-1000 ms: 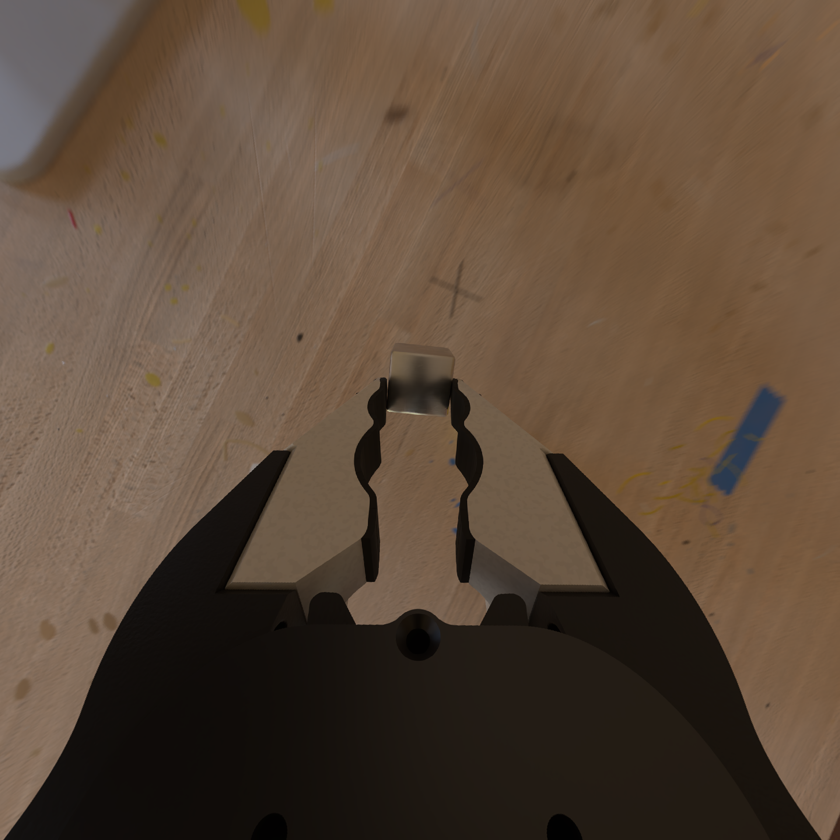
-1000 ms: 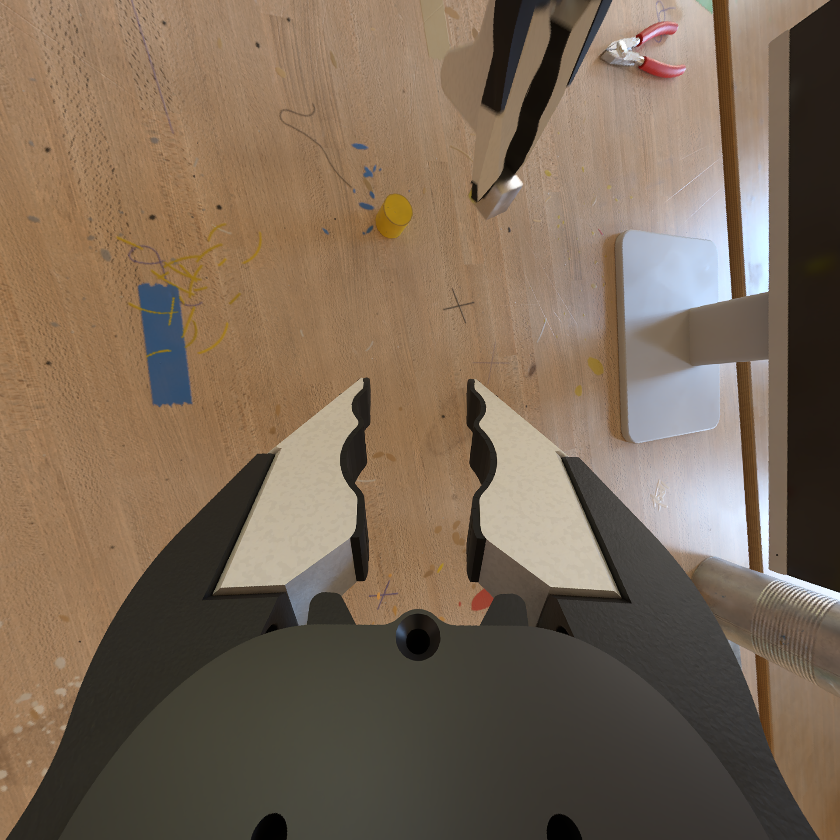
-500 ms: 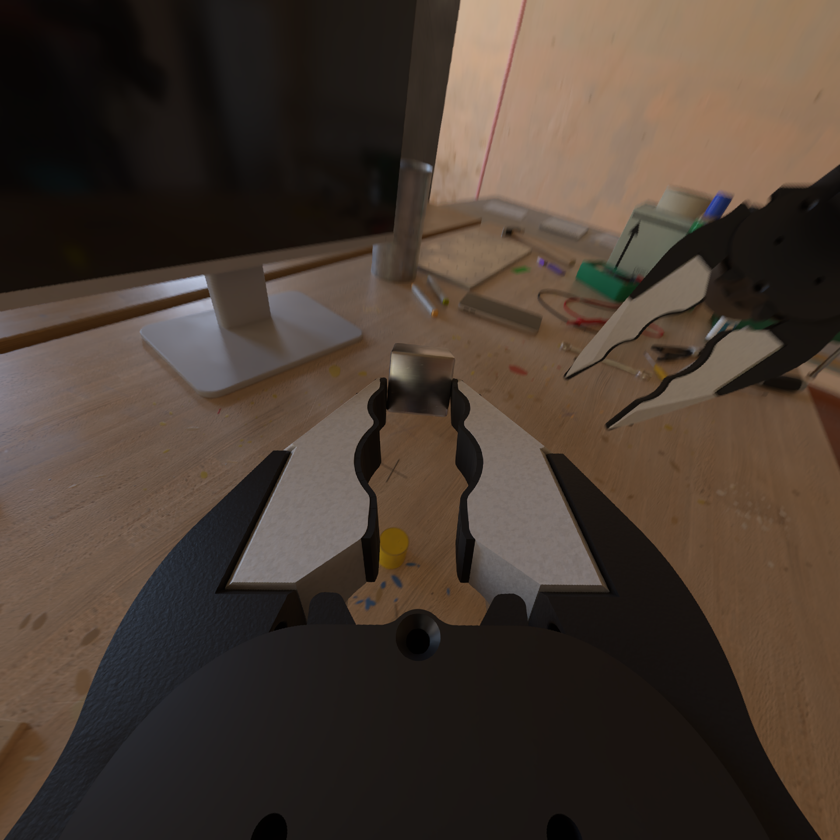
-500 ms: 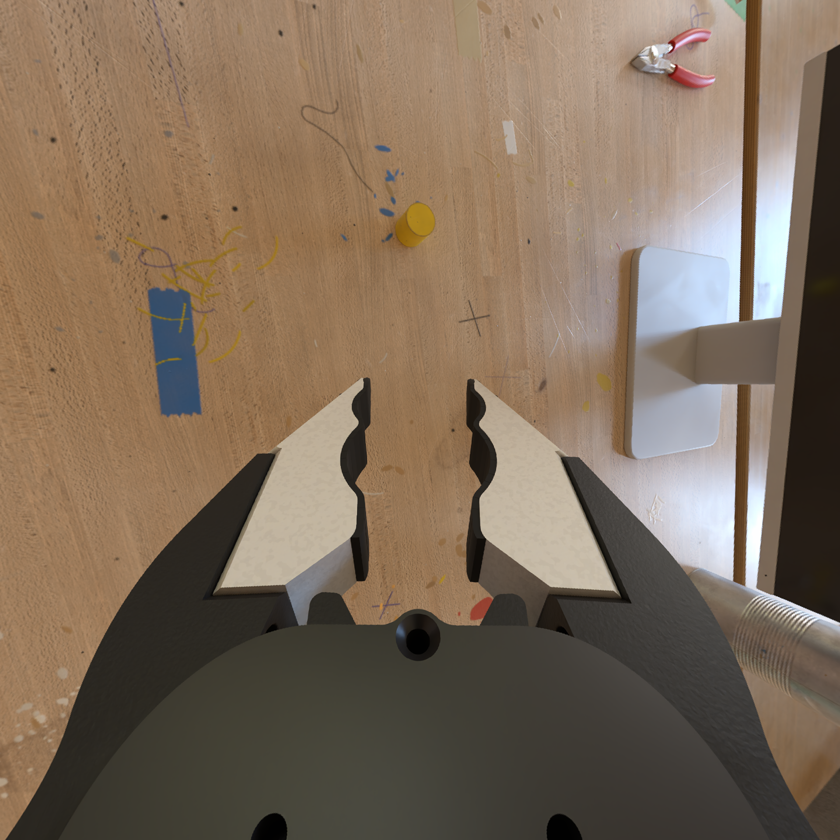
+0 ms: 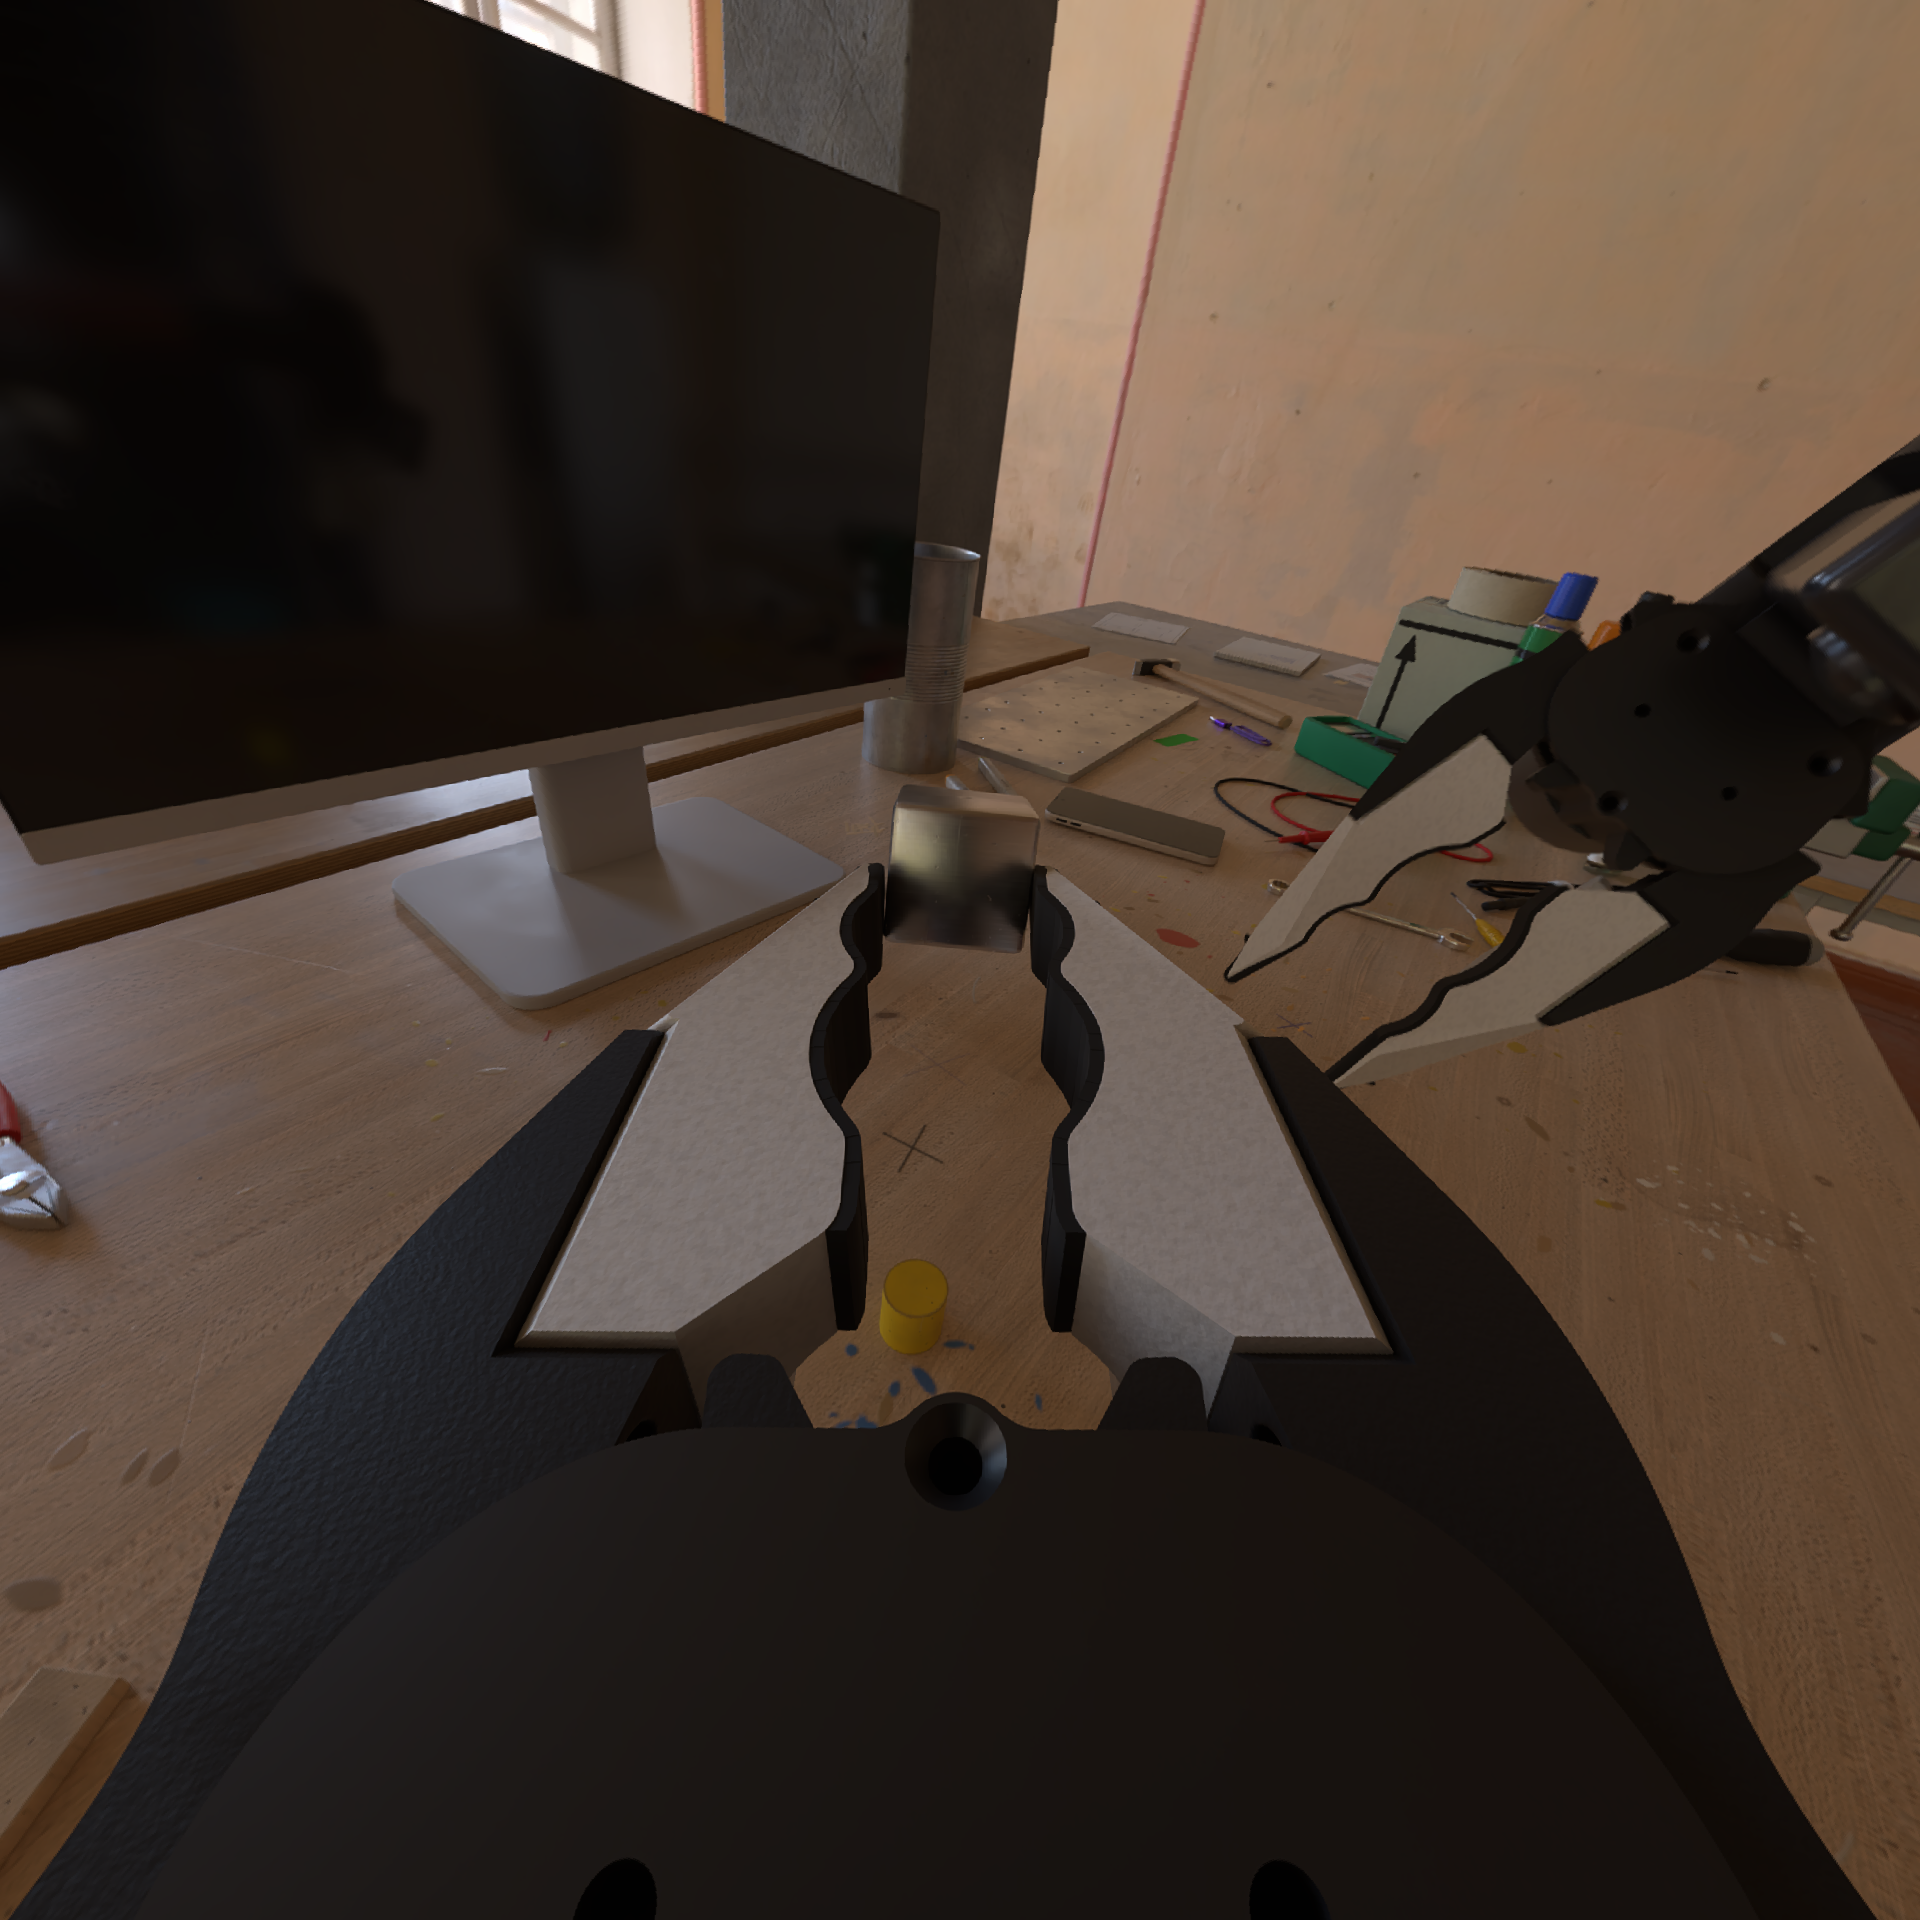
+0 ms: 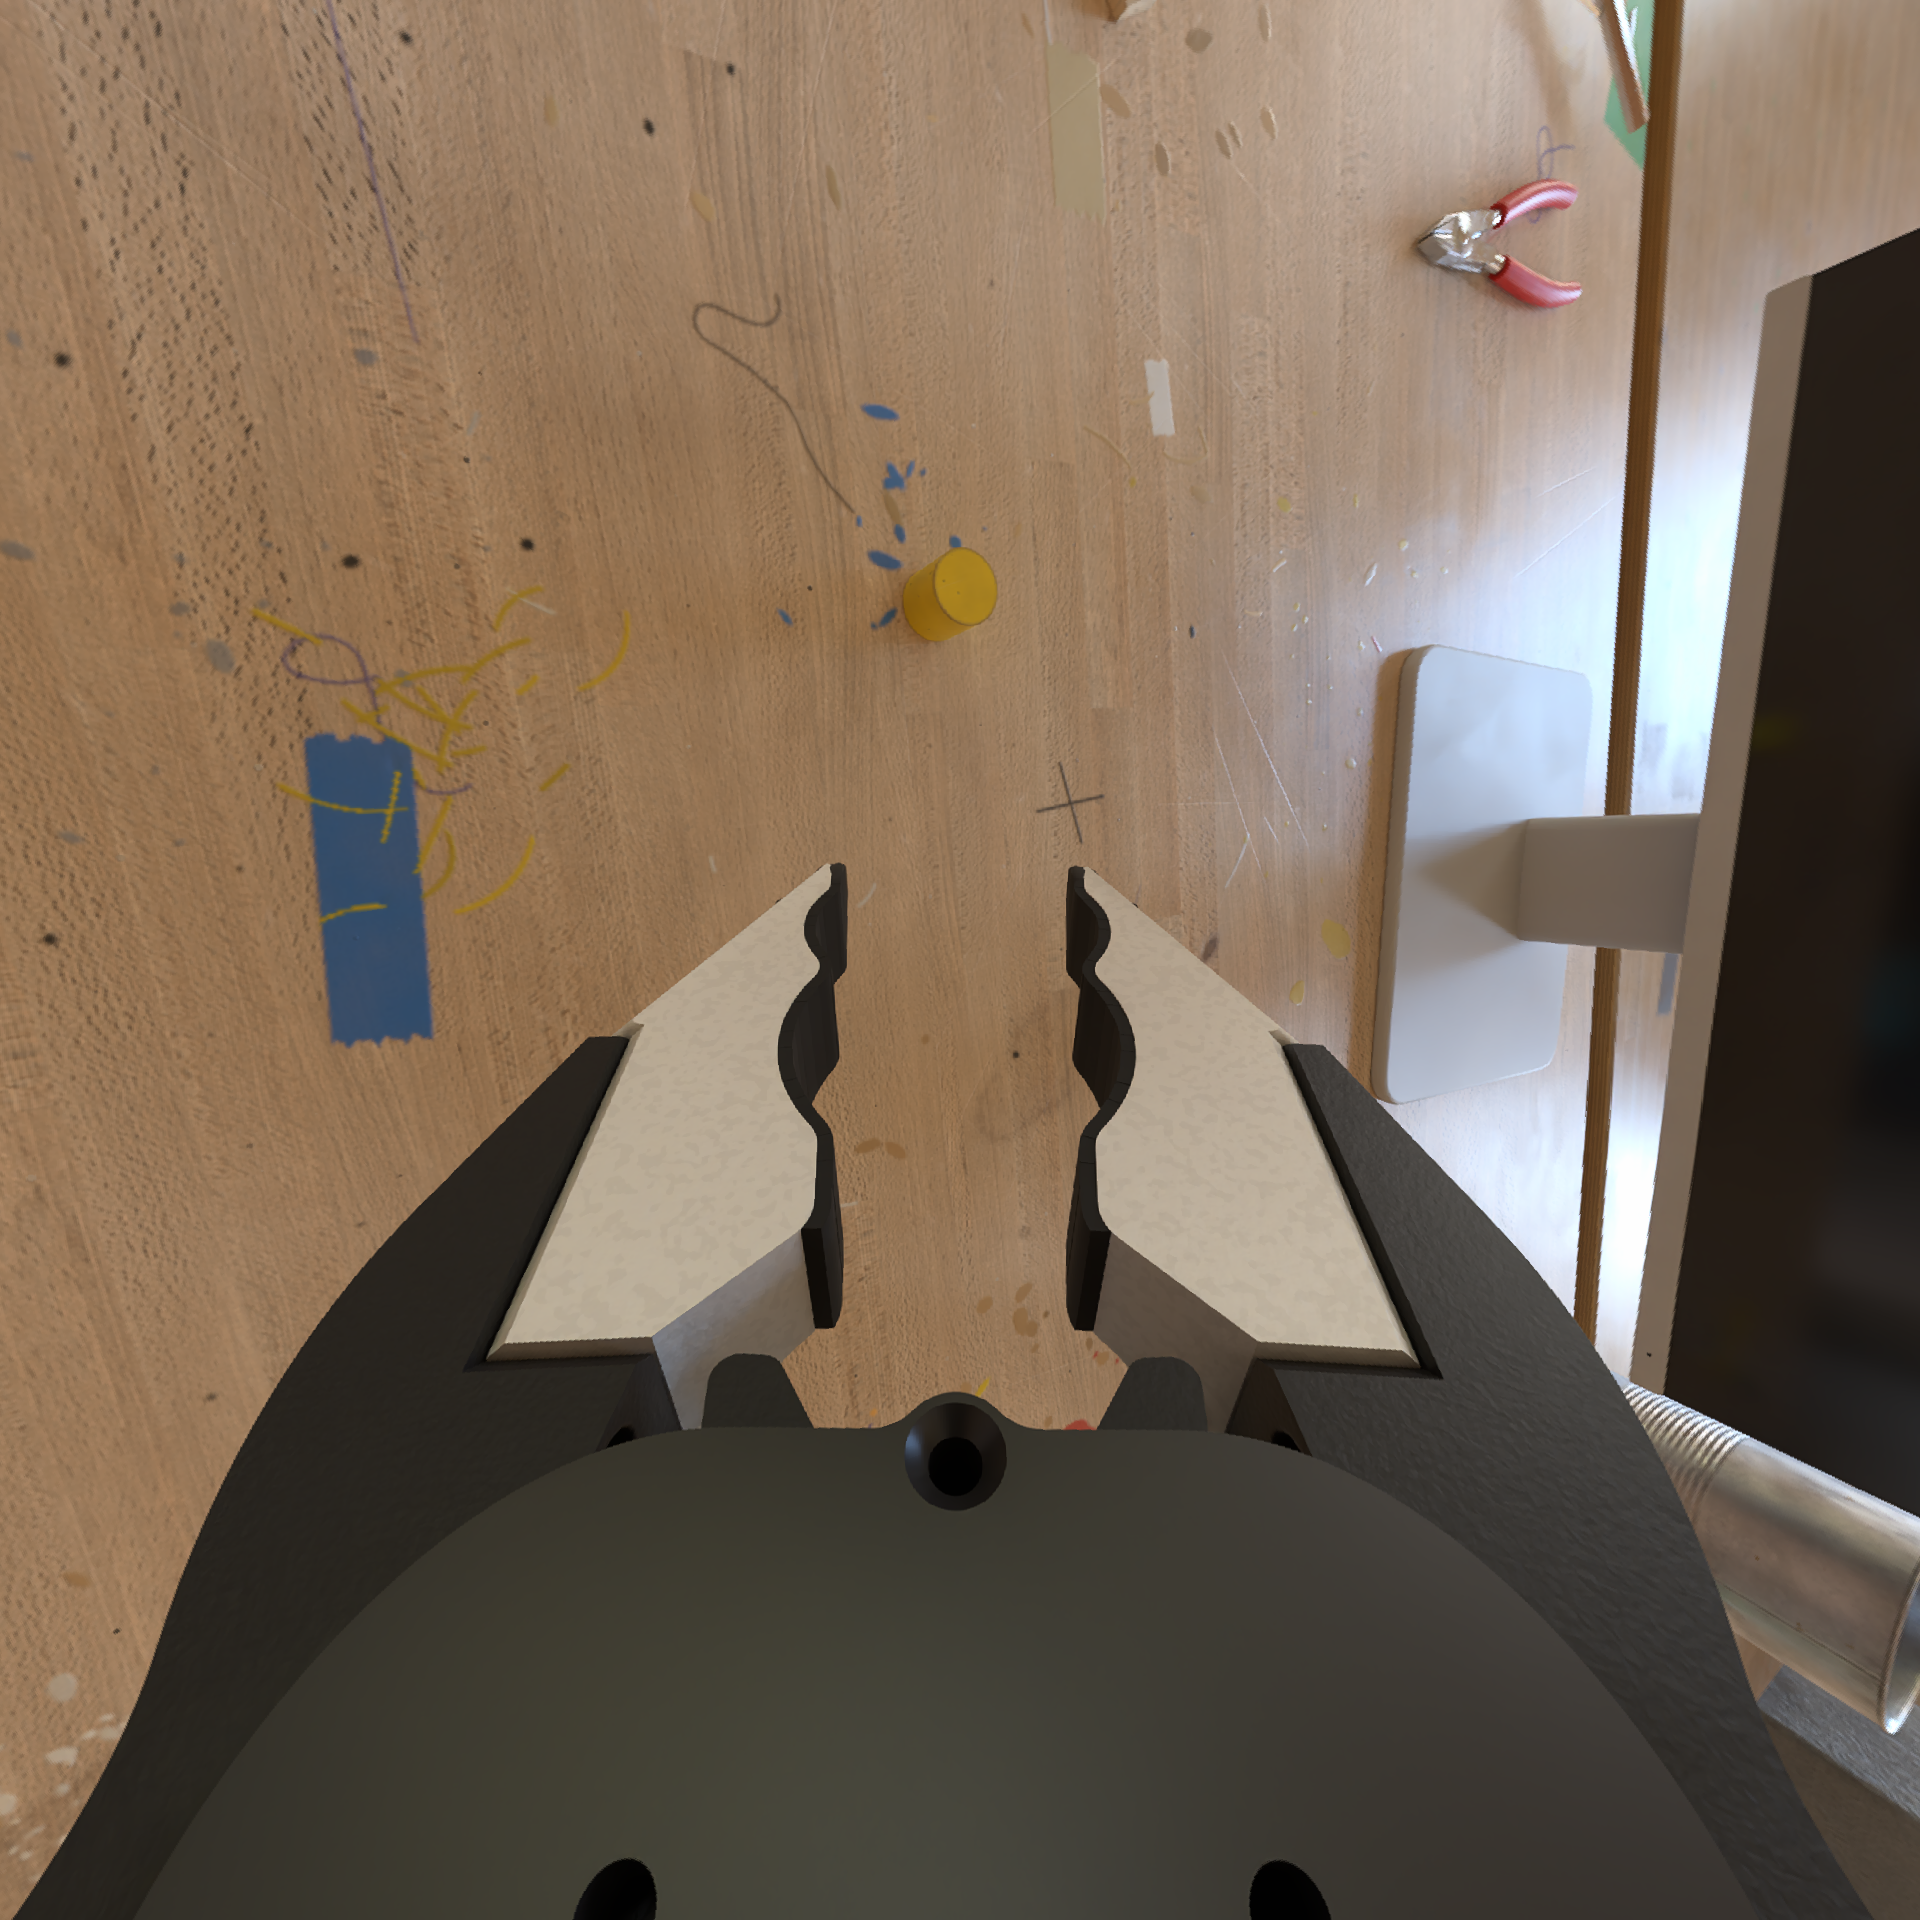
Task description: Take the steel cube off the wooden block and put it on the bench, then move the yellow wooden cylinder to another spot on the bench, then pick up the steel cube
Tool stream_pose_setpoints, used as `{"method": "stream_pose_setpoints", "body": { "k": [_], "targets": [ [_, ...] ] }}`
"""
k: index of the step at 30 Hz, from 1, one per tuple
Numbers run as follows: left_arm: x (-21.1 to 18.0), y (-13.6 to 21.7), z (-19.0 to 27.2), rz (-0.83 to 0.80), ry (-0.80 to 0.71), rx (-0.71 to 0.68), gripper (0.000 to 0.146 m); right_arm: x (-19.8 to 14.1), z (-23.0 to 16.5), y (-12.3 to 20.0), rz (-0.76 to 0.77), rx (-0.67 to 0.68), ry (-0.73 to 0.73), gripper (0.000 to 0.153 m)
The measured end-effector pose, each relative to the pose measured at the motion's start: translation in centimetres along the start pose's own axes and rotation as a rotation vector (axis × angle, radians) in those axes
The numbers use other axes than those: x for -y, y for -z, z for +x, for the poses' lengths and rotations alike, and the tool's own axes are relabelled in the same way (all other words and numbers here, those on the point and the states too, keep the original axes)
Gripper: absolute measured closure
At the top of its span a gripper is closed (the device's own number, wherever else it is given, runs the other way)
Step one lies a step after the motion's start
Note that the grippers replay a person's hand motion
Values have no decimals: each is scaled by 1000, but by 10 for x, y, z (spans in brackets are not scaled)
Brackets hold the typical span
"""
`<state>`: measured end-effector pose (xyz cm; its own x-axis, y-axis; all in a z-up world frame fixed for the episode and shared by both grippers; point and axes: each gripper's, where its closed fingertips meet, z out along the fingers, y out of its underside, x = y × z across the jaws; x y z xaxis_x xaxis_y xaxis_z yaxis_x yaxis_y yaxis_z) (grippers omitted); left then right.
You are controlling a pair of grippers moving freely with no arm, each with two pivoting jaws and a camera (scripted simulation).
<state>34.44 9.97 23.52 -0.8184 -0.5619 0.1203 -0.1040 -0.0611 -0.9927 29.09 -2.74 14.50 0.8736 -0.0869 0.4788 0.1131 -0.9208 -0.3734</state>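
Steel cube (image 5: 958,883) sat pinched in my left claw (image 5: 956,914), newly swung up level above the tabletop (image 5: 312,1091), yellow wooden cylinder (image 6: 949,594) below, right claw (image 6: 956,883) wide and empty, so I judged the task finished.

The cube (image 5: 961,881) is seen in shiny grey steel. The cylinder (image 6: 949,594) is coloured yellow. The tabletop (image 6: 520,312) is shown in pale wood, marked with blue tape (image 6: 369,888) and yellow scribbles. The pliers (image 6: 1503,241) are given red handles.
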Motion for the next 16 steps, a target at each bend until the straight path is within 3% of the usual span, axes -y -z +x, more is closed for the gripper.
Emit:
{"method": "stream_pose_setpoints", "body": {
  "k": [16],
  "targets": [
    [-1, -2, 6, -15, -2, -29, 118, 5, -13, -10, -26, 28, 24, 111]
  ]
}}
